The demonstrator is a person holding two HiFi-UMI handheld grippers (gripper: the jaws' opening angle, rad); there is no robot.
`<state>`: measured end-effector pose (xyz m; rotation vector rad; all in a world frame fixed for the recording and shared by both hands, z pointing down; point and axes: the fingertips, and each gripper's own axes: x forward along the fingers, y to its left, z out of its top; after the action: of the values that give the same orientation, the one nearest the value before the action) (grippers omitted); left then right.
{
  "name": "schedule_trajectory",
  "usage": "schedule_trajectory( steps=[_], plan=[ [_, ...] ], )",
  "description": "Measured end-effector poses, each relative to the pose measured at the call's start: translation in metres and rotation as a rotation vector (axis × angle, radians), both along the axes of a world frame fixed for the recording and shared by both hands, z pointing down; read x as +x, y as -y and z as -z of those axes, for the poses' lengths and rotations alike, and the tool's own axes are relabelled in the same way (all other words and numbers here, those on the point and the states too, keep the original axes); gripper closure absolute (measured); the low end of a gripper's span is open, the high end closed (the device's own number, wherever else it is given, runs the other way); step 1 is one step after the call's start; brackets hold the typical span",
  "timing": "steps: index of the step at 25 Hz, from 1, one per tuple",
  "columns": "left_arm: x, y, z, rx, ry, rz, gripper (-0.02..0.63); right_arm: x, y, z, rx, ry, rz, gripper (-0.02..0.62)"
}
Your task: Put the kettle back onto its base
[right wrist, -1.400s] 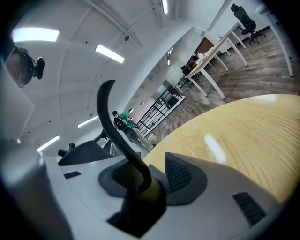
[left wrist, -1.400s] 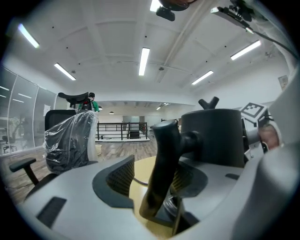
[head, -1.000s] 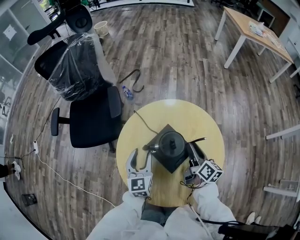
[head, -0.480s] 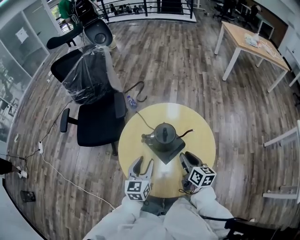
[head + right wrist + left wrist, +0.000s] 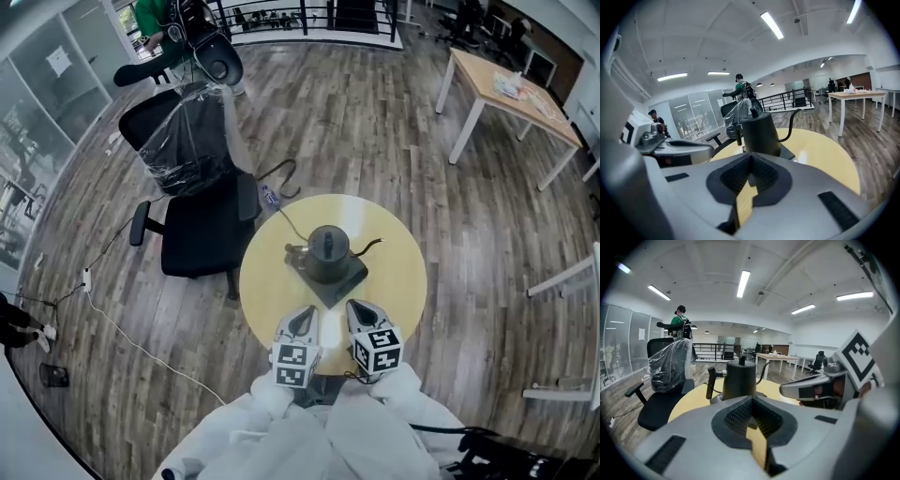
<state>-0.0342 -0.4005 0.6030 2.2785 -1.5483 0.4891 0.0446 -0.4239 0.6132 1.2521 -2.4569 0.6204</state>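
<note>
1. Left tool (image 5: 303,317): jaws have just closed and now meet, with nothing between them. Over the last second it has drawn back from beside the kettle to the near edge of the desk.
2. Right tool (image 5: 357,308): jaws have likewise just closed on nothing. It has also pulled back from the kettle's side and now sits just beside the left tool.
3. Kettle (image 5: 328,251): dark, upright, lid on, standing ahead of both tools and apart from them. Its handle points left of the tools and its thin spout points right.
4. Base (image 5: 351,279): a dark square plate directly under the kettle, with a corner showing toward the tools.
5. Judgement: the kettle appears seated and both tools are clear of it, so the task looks complete. Full seating on the base cannot be confirmed from here.
6. Desk (image 5: 405,281): round, pale yellow wood. A cord (image 5: 284,226) runs off its far-left edge, and nothing else is seen on it.
7. Chair (image 5: 192,239): black office type, beyond the left tool, its back covered in plastic wrap (image 5: 183,150).
8. Floor (image 5: 375,122): grey-brown planks, with a bottle (image 5: 271,196) lying past the desk.
9. Room: an open office with a table (image 5: 511,80) far right of the tools, a railing (image 5: 309,17) at the far end, and a person (image 5: 680,323) in green standing in the distance.
</note>
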Motion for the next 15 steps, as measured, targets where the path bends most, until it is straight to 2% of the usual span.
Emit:
schedule_trajectory(
  steps=[7, 15],
  plan=[
    [0.01, -0.017, 0.001, -0.032, -0.053, -0.034, 0.606, 0.021, -0.013, -0.005, -0.019, 0.022, -0.062, 0.583],
    [0.002, -0.051, 0.015, 0.014, -0.047, -0.061, 0.606, 0.024, -0.056, 0.002, 0.006, 0.02, -0.114, 0.583]
  ],
)
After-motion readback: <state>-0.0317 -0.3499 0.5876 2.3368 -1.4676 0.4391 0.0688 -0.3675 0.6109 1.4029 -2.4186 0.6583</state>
